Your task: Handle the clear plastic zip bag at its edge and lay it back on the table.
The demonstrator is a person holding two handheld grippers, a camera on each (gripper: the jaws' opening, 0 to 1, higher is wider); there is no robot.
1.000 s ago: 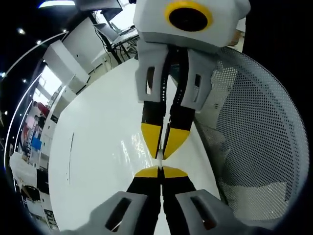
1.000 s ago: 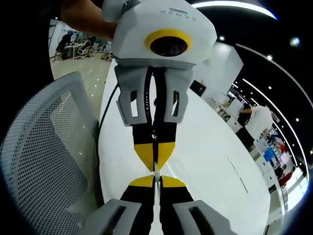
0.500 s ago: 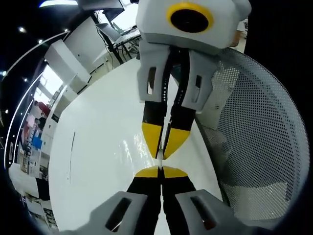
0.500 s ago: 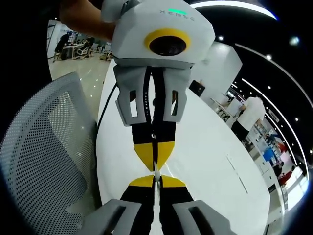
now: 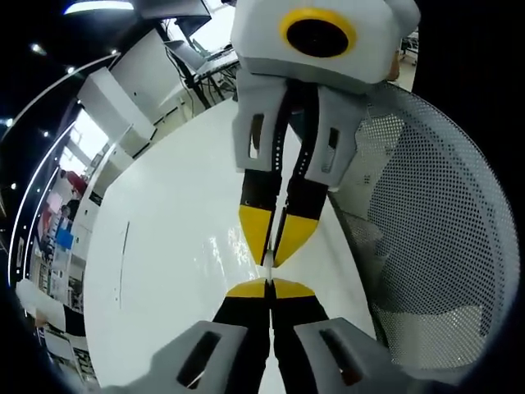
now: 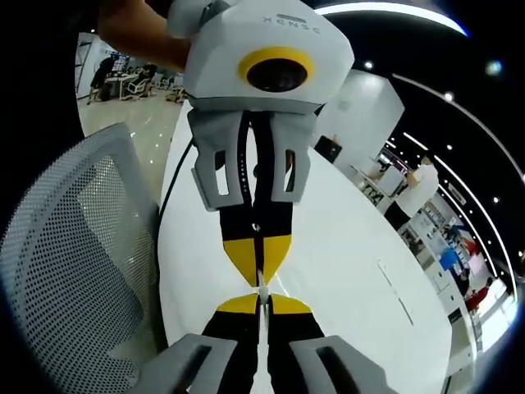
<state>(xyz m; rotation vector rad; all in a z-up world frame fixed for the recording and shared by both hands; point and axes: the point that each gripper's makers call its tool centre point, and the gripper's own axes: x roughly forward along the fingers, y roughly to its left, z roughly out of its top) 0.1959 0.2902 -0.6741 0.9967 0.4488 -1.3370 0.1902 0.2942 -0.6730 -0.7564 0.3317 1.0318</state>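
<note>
In the left gripper view, the left gripper (image 5: 268, 287), black with yellow tips, rises from the bottom edge with its two jaws pressed together so that no gap shows between them. Directly facing it, tip almost to tip, hangs the right gripper (image 5: 271, 261), a grey-white body with the same black and yellow jaws, also drawn together to a narrow point. Between the two sets of tips runs a thin, pale, glassy sliver, which appears to be the edge of the clear plastic zip bag (image 5: 269, 267) (so transparent that little more than this line can be made out). Both grippers seem to pinch it there, above the glossy white table (image 5: 164, 263), which stretches away to the left. A white mesh-backed office chair (image 5: 443, 246) curves along the right side, close beside the table edge.

The right gripper view gives the mirror arrangement. The right gripper (image 6: 261, 302) comes up from the bottom with its jaws closed on the same thin clear edge of the bag (image 6: 261, 289), and the left gripper (image 6: 260, 271) faces it from above, jaws closed as well. A person's hand (image 6: 143, 37) grips the left gripper's body at the top. The table (image 6: 344, 279) lies to the right, and the mesh chair (image 6: 74, 271) stands to the left. Distant desks and standing people show in the background, too small to describe.
</note>
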